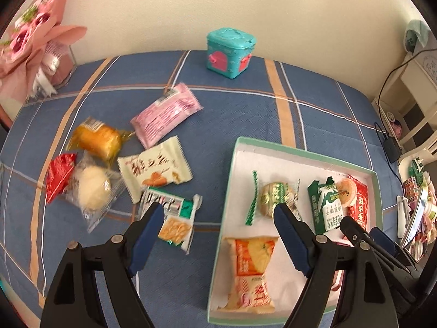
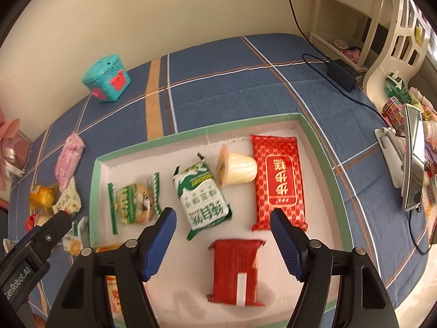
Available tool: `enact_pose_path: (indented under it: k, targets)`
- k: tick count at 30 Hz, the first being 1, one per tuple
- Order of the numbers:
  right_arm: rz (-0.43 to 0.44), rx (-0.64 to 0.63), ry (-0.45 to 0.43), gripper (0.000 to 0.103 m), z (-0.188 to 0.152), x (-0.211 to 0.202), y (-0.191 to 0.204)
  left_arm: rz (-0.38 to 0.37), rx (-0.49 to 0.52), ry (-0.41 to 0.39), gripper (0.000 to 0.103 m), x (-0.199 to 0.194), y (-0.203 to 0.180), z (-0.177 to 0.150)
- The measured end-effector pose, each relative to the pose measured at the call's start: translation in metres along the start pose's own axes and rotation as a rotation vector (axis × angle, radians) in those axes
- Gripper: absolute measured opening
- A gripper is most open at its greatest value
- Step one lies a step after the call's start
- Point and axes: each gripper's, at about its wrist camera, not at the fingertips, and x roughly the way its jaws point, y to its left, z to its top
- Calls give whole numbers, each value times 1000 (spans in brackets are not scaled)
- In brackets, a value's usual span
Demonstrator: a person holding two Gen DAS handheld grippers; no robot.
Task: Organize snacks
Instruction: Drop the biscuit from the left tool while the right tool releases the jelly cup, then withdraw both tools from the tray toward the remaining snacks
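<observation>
A green-rimmed white box (image 1: 300, 151) (image 2: 196, 133) lies on the blue plaid cloth. It holds an orange packet (image 1: 252, 270), a green-wrapped cookie (image 2: 135, 205), a green-white pack (image 2: 203, 198), a jelly cup (image 2: 236, 169), a long red pack (image 2: 278, 183) and a small red pack (image 2: 236, 270). Loose snacks lie left of the box: a pink pack (image 1: 166, 114), a yellow cake (image 1: 95, 139), a cream packet (image 1: 154, 168), a red packet (image 1: 58, 176), a clear-wrapped bun (image 1: 94, 188) and a green-silver cracker pack (image 1: 174, 220). My left gripper (image 1: 218, 216) is open and empty, above the box's left edge. My right gripper (image 2: 222, 218) is open and empty, above the small red pack.
A teal toy box (image 1: 230, 52) stands at the far edge by the wall. A pink bouquet (image 1: 30, 43) lies at the far left. A black charger and cable (image 2: 342, 75), white shelving (image 2: 352, 13) and a cluttered side table (image 2: 412, 147) are to the right.
</observation>
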Motion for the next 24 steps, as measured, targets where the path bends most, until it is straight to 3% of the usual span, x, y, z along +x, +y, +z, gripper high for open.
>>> enact_pose_path:
  k: [15,18,21,24]
  targets:
    - [19,-46,10,75,-28,-18,11,24,-3,12,83,-12,11,-27]
    - [27,-69,-2,83,-29,-20,13,36,-15,8,84,-13,13,-31]
    - [13,-77,-13,96,-28,-19,14,62,-21,-10,97,-13,17,-30]
    - [14,-74,-9,103,-26,-15,12,62,-37,-25,99,-14,23,-30]
